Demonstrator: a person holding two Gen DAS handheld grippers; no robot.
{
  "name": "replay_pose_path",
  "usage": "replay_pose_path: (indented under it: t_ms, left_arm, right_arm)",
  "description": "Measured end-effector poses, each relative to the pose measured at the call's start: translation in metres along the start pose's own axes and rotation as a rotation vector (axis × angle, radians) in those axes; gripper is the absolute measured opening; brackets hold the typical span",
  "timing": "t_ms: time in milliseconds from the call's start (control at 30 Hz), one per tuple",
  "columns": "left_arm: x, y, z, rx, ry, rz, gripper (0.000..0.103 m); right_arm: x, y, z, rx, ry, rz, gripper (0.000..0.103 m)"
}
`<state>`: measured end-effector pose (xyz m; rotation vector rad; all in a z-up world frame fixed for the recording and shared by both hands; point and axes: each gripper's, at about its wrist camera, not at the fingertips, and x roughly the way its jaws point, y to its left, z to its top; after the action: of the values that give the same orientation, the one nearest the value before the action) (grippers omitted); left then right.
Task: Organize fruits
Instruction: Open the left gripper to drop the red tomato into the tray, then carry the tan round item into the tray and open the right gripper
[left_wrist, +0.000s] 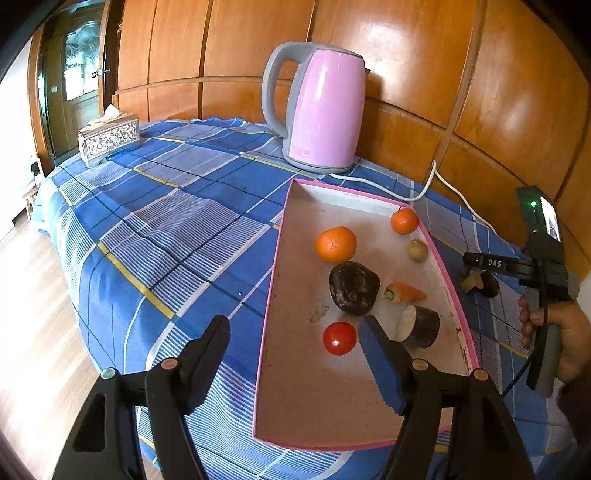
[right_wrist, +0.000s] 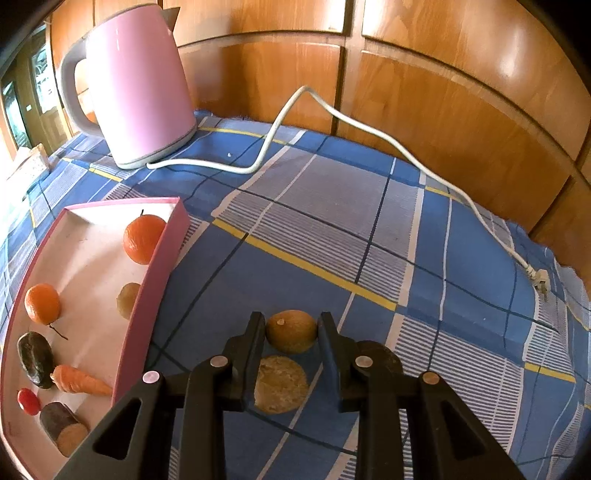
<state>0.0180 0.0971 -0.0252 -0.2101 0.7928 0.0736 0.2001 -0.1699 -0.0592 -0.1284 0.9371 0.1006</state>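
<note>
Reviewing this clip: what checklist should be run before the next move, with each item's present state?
1. Right tool closed on the brown fruit: ok.
2. Fruit off the tablecloth: cannot tell.
3. Left tool open, empty: ok.
4. Pink tray has bare floor left: ok.
5. Cut slice clear of the right tool: not ok, directly beneath it.

Your left gripper (left_wrist: 291, 338) gapes empty, lower frame, over the pink tray (left_wrist: 275, 266); tomato (left_wrist: 340, 338) just beside its right finger (left_wrist: 380, 354).
</note>
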Motion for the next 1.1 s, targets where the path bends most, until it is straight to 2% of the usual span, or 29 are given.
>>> replay_pose_path:
  t_ms: [500,1100]
  left_arm:
    - [-0.004,0.000,-0.002,-0.012,0.000,-0.005,0.077]
    - [-0.014,0.006,0.000,-0.054,-0.017,0.018,0.081]
  right_arm:
    - [-0.048,0.007,-0.012,0.019,-0.102,0.052,0.029]
    - [-0.083,0.024,-0.040,0.017,-0.133,0.166,0.029]
